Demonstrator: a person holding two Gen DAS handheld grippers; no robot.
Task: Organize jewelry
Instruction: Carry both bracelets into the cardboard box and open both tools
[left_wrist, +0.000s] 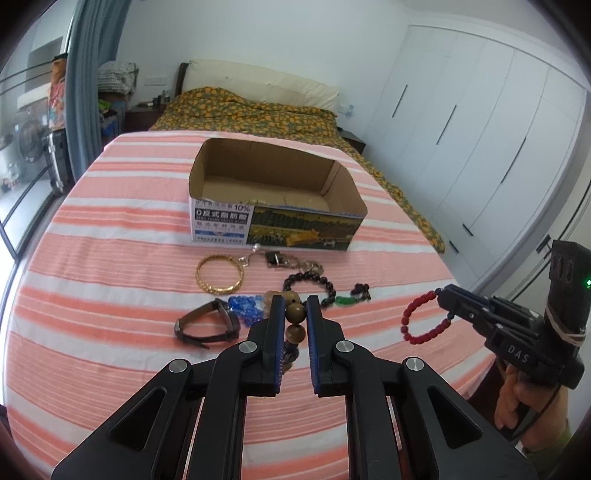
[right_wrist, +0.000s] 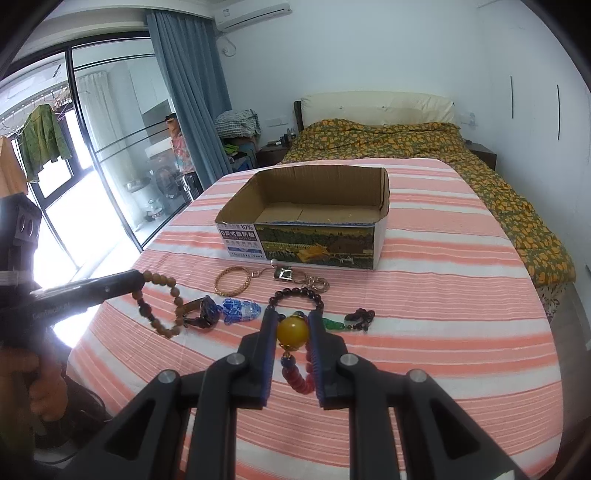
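An open cardboard box (left_wrist: 225, 162) (right_wrist: 382, 192) stands on the striped bed, empty inside. My left gripper (left_wrist: 295, 306) (right_wrist: 138, 280) is shut on a brown wooden bead bracelet (left_wrist: 296, 314) (right_wrist: 173, 295), held above the bed. My right gripper (right_wrist: 293, 319) (left_wrist: 441, 301) is shut on a red bead bracelet (left_wrist: 413, 317) (right_wrist: 299, 384) with a yellow bead (right_wrist: 293, 330), also lifted. On the bed lie a gold bangle (left_wrist: 218, 275) (right_wrist: 232, 280), a watch (left_wrist: 207, 326) (right_wrist: 205, 312), blue beads (left_wrist: 243, 308) (right_wrist: 238, 310), a dark bead bracelet (left_wrist: 314, 282) (right_wrist: 299, 293), a green pendant (left_wrist: 343, 301) (right_wrist: 332, 325) and a key ring (left_wrist: 277, 258) (right_wrist: 282, 273).
The striped pink sheet (left_wrist: 110, 221) covers the near half of the bed; a floral quilt (left_wrist: 251, 110) lies behind. White wardrobes (left_wrist: 480, 129) stand on the right. A glass balcony door (right_wrist: 92, 166) and a suitcase (right_wrist: 188, 186) are on the left.
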